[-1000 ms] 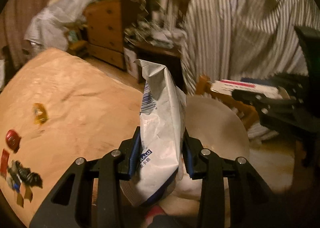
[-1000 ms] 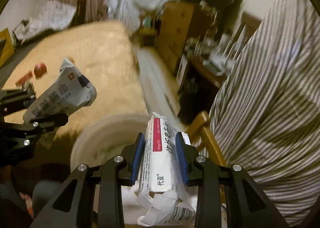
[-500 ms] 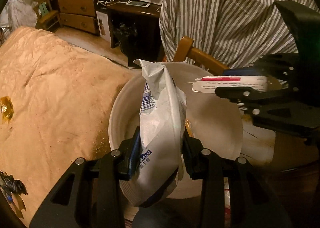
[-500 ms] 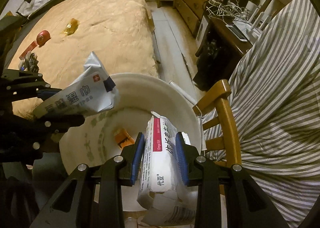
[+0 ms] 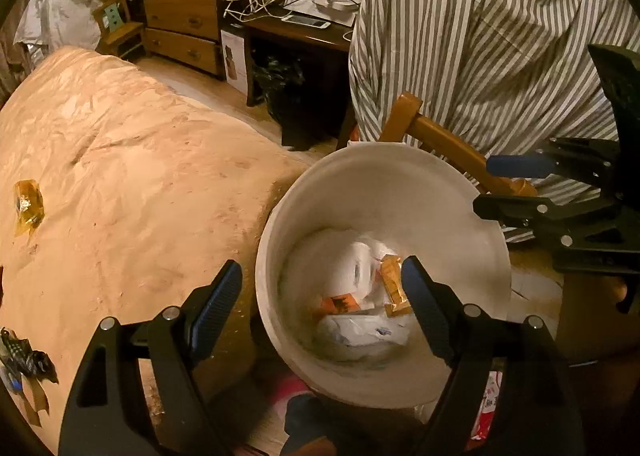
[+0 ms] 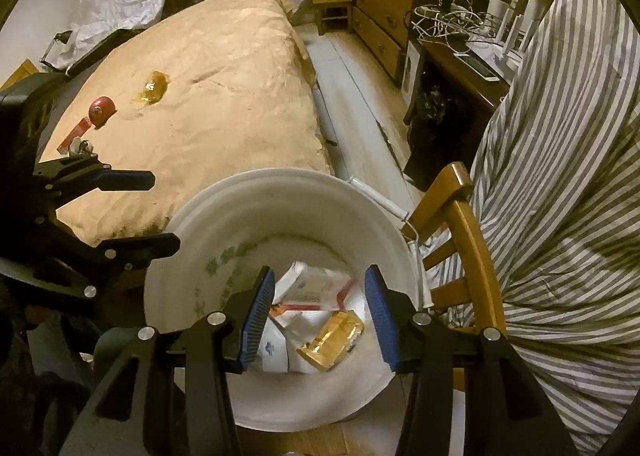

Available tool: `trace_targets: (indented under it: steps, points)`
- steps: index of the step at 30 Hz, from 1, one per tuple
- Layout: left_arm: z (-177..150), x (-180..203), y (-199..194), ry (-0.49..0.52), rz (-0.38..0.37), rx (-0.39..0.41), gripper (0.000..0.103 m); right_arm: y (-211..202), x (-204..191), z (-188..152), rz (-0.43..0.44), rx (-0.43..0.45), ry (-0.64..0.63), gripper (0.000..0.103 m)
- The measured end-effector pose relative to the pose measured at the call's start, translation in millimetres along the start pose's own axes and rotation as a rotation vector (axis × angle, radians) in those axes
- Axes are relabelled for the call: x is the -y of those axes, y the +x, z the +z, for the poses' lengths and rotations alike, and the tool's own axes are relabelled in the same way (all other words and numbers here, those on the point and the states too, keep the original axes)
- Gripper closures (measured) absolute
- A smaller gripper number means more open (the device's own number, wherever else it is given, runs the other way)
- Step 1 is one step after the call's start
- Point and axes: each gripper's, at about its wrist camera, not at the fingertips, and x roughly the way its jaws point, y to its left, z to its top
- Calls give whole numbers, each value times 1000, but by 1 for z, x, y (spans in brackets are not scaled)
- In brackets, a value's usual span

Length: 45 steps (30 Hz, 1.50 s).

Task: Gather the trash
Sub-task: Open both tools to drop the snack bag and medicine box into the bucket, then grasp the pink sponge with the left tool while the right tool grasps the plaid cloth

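A white bin (image 5: 472, 200) (image 6: 192, 248) stands on the floor by the bed. White packets, a white box and an orange wrapper (image 6: 332, 340) lie in its bottom. My left gripper (image 5: 322, 304) is open and empty above the bin's left rim. My right gripper (image 6: 320, 316) is open and empty above the bin, and shows at the right of the left wrist view (image 5: 516, 184). On the bed lie a yellow wrapper (image 5: 27, 208) (image 6: 154, 90), a red round piece (image 6: 102, 109), a red strip (image 6: 74, 132) and dark wrappers (image 5: 24, 360).
The tan bed (image 5: 132, 184) is left of the bin. A wooden chair (image 6: 460, 224) draped with striped cloth (image 6: 560, 184) stands right of it. A dresser (image 5: 180, 0) and a dark table with cables (image 5: 304, 20) are at the back.
Both grippers opened over the bin. The white bag left the left gripper and the white box left the right one; both now lie in the bin.
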Motion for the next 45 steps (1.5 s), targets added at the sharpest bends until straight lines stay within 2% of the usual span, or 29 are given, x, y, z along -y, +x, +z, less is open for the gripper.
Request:
trace_targets:
  steps: [10, 12, 15, 18, 22, 26, 31, 34, 36, 39, 42, 45]
  points:
    - [-15, -18, -18, -30, 11, 35, 25, -16, -26, -6, 17, 62, -21, 54]
    - [-24, -25, -27, -30, 36, 55, 25, -25, -37, -8, 13, 108, -32, 49]
    - [-45, -42, -41, -36, 81, 86, 25, -43, -62, -13, 38, 212, -52, 36]
    - [-72, -74, -54, -82, 127, 109, 25, -57, -99, -19, 71, 317, -101, 28]
    - [-118, -132, -73, -190, 202, 133, 25, -53, -149, -23, 133, 370, -166, 26]
    - [-166, -188, -96, -281, 288, 160, 25, -24, -215, -24, 192, 348, -270, 26]
    - [-232, -274, -130, -424, 444, 180, 25, 15, -278, -18, 284, 296, -324, 26]
    - [-265, -317, -150, -502, 504, 197, 25, 39, -315, -12, 342, 268, -344, 26]
    - [-280, -337, -162, -527, 513, 215, 25, 56, -340, -7, 368, 250, -366, 26]
    - [-295, -358, -170, -506, 513, 237, 25, 76, -371, 1, 395, 217, -394, 26]
    - [-299, -376, -161, -476, 504, 210, 25, 91, -393, 11, 405, 201, -425, 26]
    - [-304, -390, -149, -446, 487, 186, 25, 107, -417, 28, 412, 183, -483, 37]
